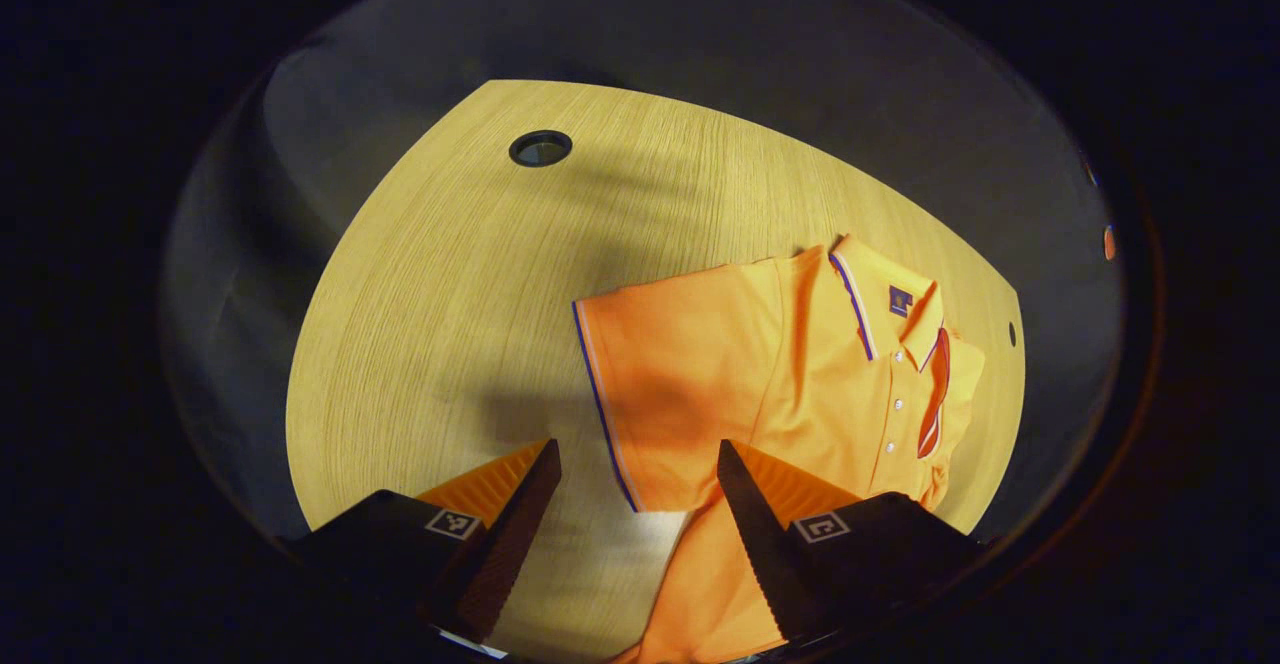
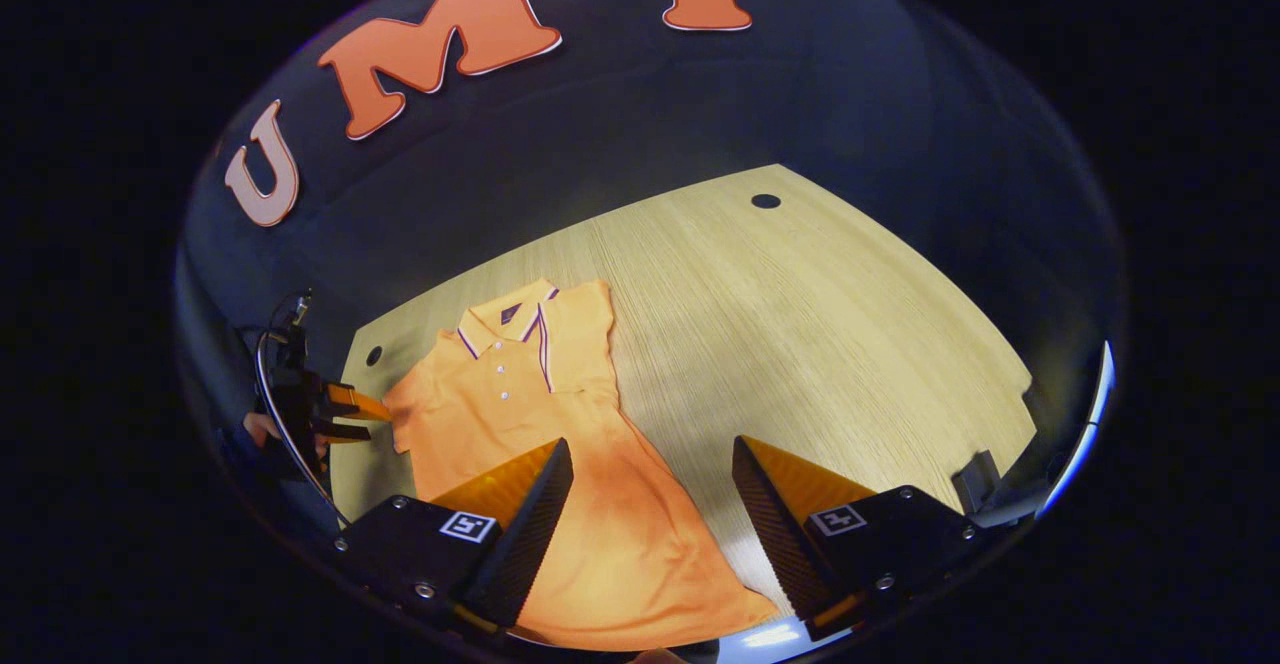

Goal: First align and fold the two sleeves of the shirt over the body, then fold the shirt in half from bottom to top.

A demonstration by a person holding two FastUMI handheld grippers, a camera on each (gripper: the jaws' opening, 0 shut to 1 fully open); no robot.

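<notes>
An orange polo shirt (image 1: 800,374) lies face up on the wooden table (image 1: 440,274). Its near sleeve (image 1: 650,384) is spread flat, with the striped cuff toward me. The far sleeve (image 2: 578,334) is folded in over the chest, its cuff beside the button placket. My left gripper (image 1: 636,449) is open and hovers just above the spread sleeve's cuff. In the right gripper view it sits at the shirt's left edge, held by a hand (image 2: 262,431). My right gripper (image 2: 652,444) is open above the lower body of the shirt (image 2: 610,534), holding nothing.
A round cable hole (image 1: 540,148) sits in the table far from the shirt, and a smaller hole (image 2: 373,355) is near the collar. Bare wood (image 2: 820,344) stretches to the right of the shirt. A small dark fitting (image 2: 975,484) stands at the table's right edge.
</notes>
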